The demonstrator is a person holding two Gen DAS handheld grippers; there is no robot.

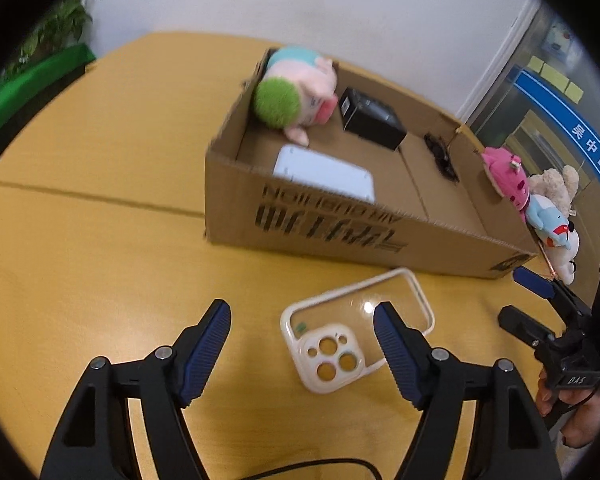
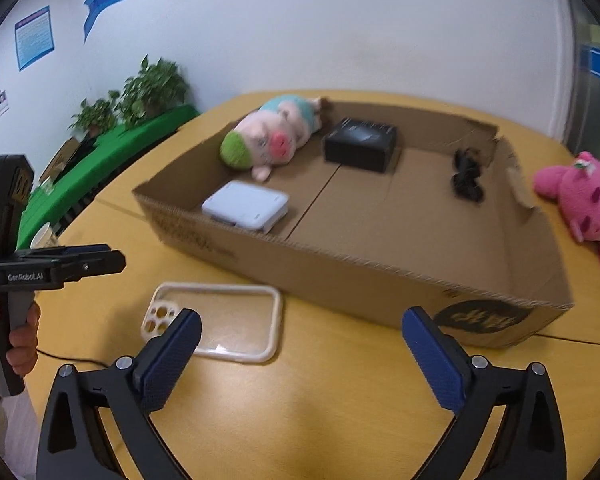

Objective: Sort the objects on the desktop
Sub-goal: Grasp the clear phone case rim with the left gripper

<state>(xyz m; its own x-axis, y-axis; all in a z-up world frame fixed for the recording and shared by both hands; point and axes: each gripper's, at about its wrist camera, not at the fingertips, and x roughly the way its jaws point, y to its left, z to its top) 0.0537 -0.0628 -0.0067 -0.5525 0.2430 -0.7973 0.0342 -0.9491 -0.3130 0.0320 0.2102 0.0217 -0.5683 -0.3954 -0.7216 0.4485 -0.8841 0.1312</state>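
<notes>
A cream-rimmed clear phone case [image 1: 352, 324] lies flat on the yellow table in front of an open cardboard box [image 1: 340, 228]. It also shows in the right wrist view [image 2: 228, 320]. My left gripper [image 1: 302, 314] is open and empty, just before the case. My right gripper [image 2: 300, 320] is open and empty, to the right of the case and facing the box [image 2: 380, 280]. In the box lie a pig plush [image 2: 272, 136], a black box [image 2: 360, 144], a white device [image 2: 246, 204] and a black cable bundle [image 2: 468, 176].
A pink plush [image 2: 580, 196] lies on the table right of the box, with more plush toys [image 1: 548, 208] beside it. Green-covered benches and potted plants [image 2: 148, 88] stand at the far left. A thin black cable [image 1: 320, 464] trails near the table's front.
</notes>
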